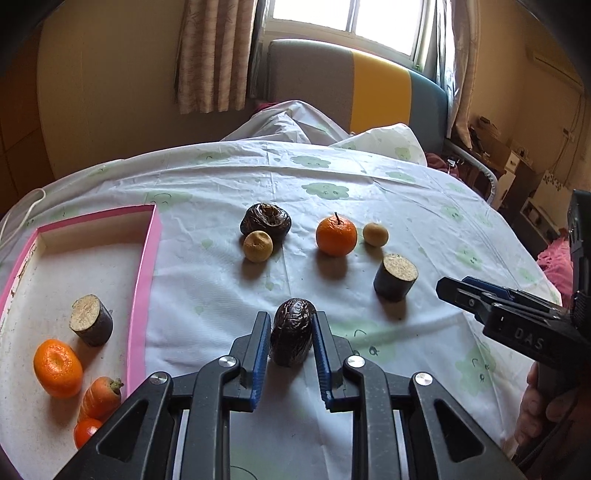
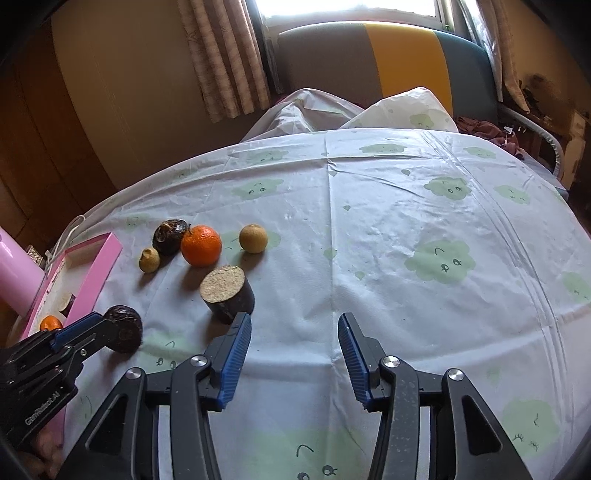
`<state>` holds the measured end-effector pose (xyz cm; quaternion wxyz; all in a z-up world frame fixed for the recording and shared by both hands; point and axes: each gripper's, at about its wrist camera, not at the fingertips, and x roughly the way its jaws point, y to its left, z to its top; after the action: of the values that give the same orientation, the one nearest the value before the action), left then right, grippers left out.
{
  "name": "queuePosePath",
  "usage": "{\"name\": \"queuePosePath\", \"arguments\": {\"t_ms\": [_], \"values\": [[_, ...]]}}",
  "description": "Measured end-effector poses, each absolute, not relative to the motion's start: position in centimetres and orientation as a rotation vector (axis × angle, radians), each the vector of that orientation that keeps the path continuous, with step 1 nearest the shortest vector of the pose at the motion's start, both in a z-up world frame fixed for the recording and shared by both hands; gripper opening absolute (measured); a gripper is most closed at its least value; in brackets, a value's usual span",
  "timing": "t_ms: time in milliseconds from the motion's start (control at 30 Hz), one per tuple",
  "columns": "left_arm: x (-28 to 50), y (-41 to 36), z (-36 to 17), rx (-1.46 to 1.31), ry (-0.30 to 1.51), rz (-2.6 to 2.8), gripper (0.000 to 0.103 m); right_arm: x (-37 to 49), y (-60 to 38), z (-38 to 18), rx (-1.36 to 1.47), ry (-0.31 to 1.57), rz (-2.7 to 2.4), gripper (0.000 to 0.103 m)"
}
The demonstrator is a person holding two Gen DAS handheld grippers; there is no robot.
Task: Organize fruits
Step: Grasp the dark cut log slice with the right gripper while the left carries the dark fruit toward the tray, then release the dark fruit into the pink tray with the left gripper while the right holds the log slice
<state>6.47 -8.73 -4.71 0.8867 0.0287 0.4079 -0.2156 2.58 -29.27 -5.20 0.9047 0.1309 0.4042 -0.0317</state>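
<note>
pink tray: orange, carrot, cut stem | left fingers grip wrinkled dark fruit | right fingers wide

A home bedroom: a bed under a cloud-print plastic sheet; a padded grey, yellow and teal headboard against a curtained window; patterned curtains; yellow walls; cardboard boxes and household clutter along the right side.
</note>
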Motion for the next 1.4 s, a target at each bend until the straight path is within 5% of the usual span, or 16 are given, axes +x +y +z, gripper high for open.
{"name": "queuePosePath", "arguments": {"t_ms": [333, 400, 933, 1400], "values": [[6.5, -8.1, -4.8, 0.019, 0.859, -0.467, 0.023, 6.1, -25.0, -5.6, 0.162, 0.861, 0.037, 0.055], [6.4, -7.9, -4.7, 0.015, 0.866, -0.472, 0.022, 6.8, -24.3, -6.5, 0.111, 0.888, 0.021, 0.034], [7.0, 2.3, 0.5, -0.163, 0.814, -0.329, 0.022, 6.6, -24.0, -7.1, 0.076, 0.864, 0.000, 0.034], [13.1, 10.1, -2.2, -0.216, 0.876, -0.103, 0.025, 6.9, -23.9, -7.5, 0.060, 0.880, -0.008, 0.035]]}}
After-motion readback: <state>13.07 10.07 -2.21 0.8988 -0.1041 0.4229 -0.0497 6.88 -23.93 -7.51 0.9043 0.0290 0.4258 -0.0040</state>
